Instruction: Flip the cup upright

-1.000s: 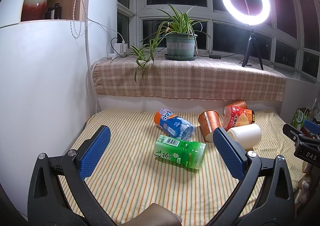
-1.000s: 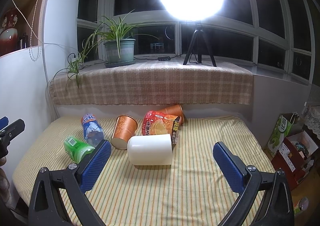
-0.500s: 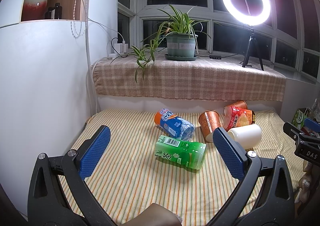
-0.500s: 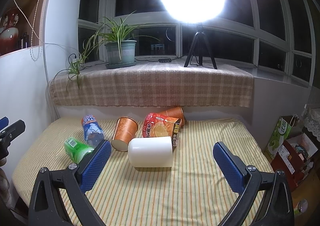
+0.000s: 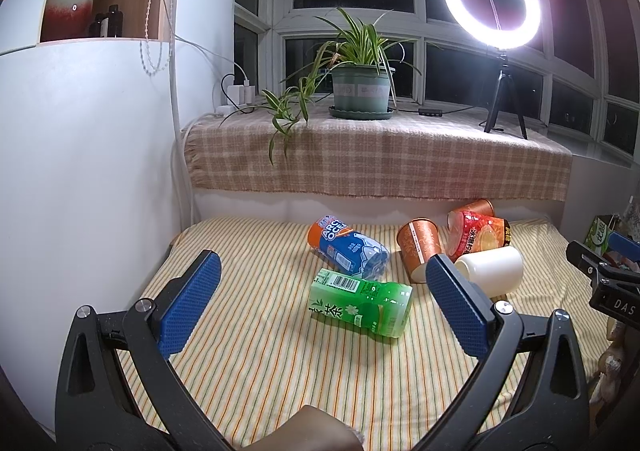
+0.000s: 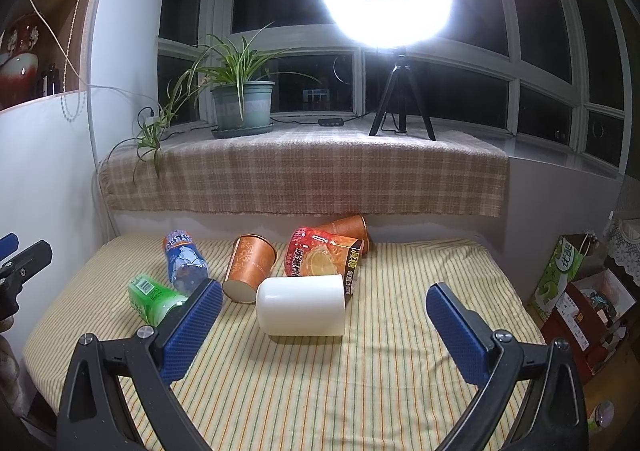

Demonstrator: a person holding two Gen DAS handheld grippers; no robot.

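The rearmost copper cup [image 6: 346,229] lies mostly hidden behind the red noodle cup [image 6: 320,257].

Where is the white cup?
The white cup lies on its side mid-bed in the right wrist view, just in front of the red noodle cup, right of the orange cup.

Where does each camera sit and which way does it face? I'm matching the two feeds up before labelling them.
Left wrist: on the left gripper, looking forward along its open blue fingers at the green bottle; the right gripper shows at the right edge.
Right wrist: on the right gripper, facing the white cup lying on its side; the left gripper shows at the left edge.
Shared: the striped cloth, green bottle, white cup, potted plant and ring light.
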